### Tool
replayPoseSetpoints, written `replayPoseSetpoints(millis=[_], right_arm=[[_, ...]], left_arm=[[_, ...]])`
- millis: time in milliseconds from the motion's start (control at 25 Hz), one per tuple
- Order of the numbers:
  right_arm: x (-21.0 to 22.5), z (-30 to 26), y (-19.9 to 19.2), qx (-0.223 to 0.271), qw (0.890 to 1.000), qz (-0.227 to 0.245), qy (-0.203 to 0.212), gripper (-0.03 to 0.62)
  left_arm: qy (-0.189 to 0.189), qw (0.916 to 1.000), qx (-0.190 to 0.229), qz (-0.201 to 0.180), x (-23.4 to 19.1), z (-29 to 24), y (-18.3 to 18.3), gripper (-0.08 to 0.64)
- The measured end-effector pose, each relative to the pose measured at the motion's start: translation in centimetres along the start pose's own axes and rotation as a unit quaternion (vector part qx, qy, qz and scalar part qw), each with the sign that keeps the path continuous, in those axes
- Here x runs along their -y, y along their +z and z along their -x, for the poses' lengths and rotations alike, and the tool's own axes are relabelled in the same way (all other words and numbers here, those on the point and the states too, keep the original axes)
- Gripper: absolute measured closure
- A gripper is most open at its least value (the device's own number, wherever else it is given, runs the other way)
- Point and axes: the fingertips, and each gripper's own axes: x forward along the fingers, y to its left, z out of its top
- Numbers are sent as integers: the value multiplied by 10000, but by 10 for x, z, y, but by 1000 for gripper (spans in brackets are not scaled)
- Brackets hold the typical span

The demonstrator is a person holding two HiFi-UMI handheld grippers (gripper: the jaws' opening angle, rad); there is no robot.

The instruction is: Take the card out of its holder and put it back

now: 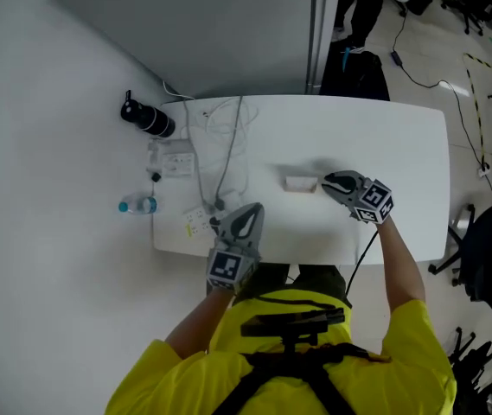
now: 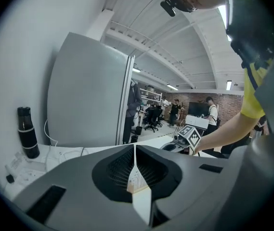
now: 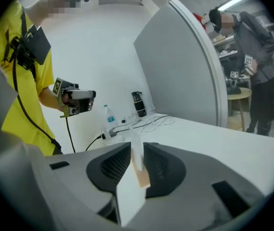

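Observation:
My left gripper (image 1: 244, 213) hovers over the table's near edge, shut on a white printed card (image 2: 137, 179) that stands edge-on between its pads. A pale card holder (image 1: 299, 182) rests on the white table (image 1: 401, 145) near the middle. My right gripper (image 1: 329, 182) is just to the right of the holder, tips against its end. In the right gripper view the clear holder (image 3: 137, 163), with a tan edge, stands in the gap between the jaws; the right gripper (image 3: 137, 147) is open, and its left pad is clear of the holder.
At the table's left end are a black flask (image 1: 146, 119), a small water bottle (image 1: 137, 204), a white power strip (image 1: 176, 162) and loose cables (image 1: 224, 141). A grey partition (image 1: 228, 24) stands behind the table. An office chair (image 1: 483, 249) is to the right.

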Motion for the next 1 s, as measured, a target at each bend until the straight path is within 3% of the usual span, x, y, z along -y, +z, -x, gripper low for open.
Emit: replayPoseSetpoints(millis=[280,360,720,1000], right_arm=[[6,-34,-9,-68,9925,233,1195,506],[6,-38,-6,7,9909,241,1322,565],[-1,-36,2,194,9899,532,1296,571],[1,-14,61,389,9912,742,1027,571]], left_arm=[[205,9994,-169,223,-3,-4,-16,554],[252,9991,-253,234,-5,1,-21,554],[95,9992,-323,232,1,3,-30,554],[-40,10000,16,80,-4,7,-1,554]])
